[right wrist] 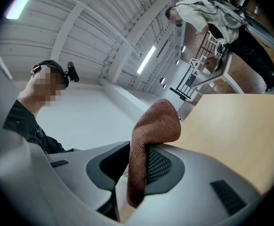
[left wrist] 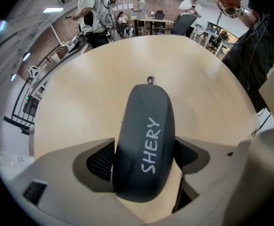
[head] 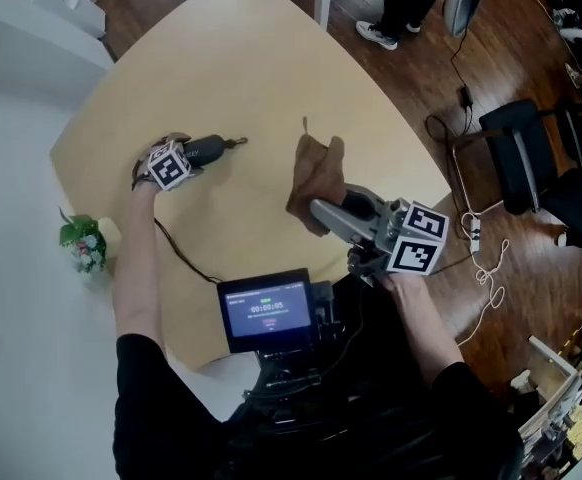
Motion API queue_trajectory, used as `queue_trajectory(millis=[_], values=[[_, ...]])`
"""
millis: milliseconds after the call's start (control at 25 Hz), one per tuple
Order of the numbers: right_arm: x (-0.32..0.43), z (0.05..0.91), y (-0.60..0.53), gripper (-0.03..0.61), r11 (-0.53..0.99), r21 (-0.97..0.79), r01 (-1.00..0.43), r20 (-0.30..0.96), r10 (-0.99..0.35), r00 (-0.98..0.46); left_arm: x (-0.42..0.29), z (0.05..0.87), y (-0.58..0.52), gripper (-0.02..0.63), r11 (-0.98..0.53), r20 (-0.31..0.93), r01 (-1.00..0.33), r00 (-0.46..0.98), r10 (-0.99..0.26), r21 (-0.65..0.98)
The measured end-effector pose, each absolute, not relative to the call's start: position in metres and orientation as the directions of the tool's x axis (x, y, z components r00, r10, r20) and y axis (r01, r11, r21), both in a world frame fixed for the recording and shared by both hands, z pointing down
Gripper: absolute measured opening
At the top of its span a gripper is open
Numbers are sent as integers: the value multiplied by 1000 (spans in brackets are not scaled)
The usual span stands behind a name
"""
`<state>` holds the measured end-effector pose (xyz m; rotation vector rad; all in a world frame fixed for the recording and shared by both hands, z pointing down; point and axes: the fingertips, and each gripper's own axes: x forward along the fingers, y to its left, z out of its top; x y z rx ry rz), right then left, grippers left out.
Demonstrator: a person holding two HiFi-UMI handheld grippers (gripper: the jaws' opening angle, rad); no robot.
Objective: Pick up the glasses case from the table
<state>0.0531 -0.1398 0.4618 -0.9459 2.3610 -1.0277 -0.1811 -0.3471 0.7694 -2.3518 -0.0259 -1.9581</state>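
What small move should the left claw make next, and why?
Probably lift the left claw straight up a little. Its jaws are shut on the glasses case, which looks low over the table. The right claw holds a brown cloth, apart from the case.

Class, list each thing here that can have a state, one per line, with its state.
left gripper: shut on the glasses case.
right gripper: shut on the brown cloth.
glasses case: closed, held lengthwise between the jaws.
brown cloth: folded over, draped against one jaw.
screen: lit.
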Motion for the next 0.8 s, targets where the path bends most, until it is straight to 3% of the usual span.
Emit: queue_trajectory(millis=[240,440,600,800], values=[[55,464,-140,75,498,-764,-410,-96,-716,-692,-171,758,-337,391,-979,931,-200,352,-96,-25],[45,456,-139,75,528,-758,-382,-122,-690,-713,-152,711,-320,390,-907,798,-414,572,-188,83],[38,441,-140,75,560,-755,-341,-160,-662,-733,-133,637,-300,390,-842,615,-483,747,-255,238],[16,425,-145,75,627,-718,-303,-217,-614,-759,-137,561,-274,390,-823,389,-463,861,-328,330]])
